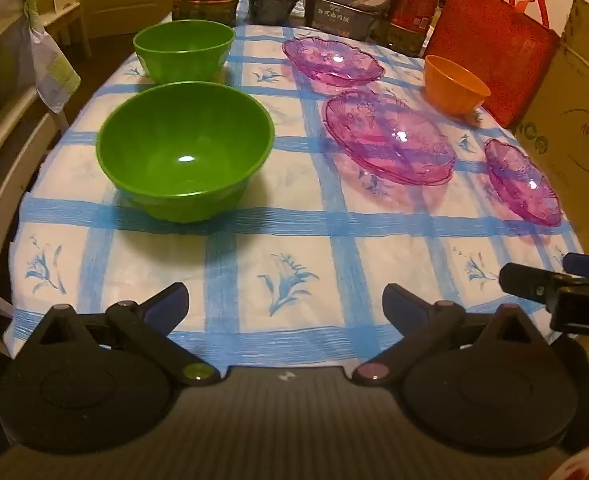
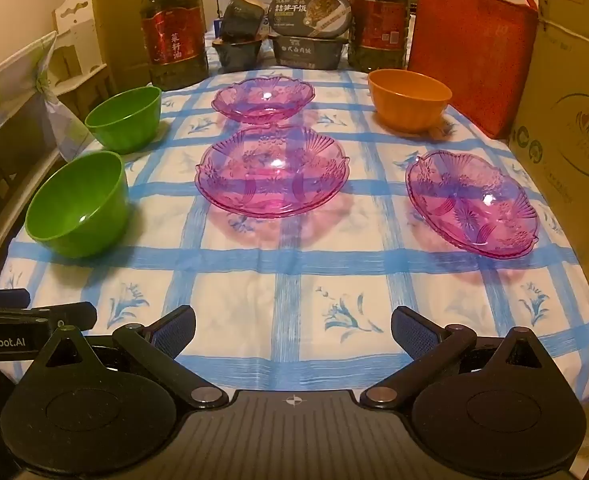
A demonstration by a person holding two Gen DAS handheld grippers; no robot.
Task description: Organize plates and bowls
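Two green bowls stand on the left of the table, the near green bowl [image 1: 184, 148] [image 2: 78, 204] and the far green bowl [image 1: 184, 50] [image 2: 124, 118]. An orange bowl [image 1: 454, 84] [image 2: 410, 98] stands at the back right. Three clear pink plates lie apart: a far plate [image 1: 332, 60] [image 2: 262, 98], a middle plate [image 1: 388, 136] [image 2: 272, 170] and a right plate [image 1: 522, 182] [image 2: 472, 204]. My left gripper [image 1: 286, 300] is open over the near cloth, empty. My right gripper [image 2: 294, 328] is open too, holding nothing, beside the left one.
A blue-checked cloth [image 2: 294, 272] covers the table. Two big oil bottles [image 2: 174, 28], stacked food boxes [image 2: 310, 28] and a red bag [image 2: 470, 44] line the back. Cardboard boxes [image 2: 574, 152] stand along the right edge. A chair back [image 1: 10, 128] is at the left.
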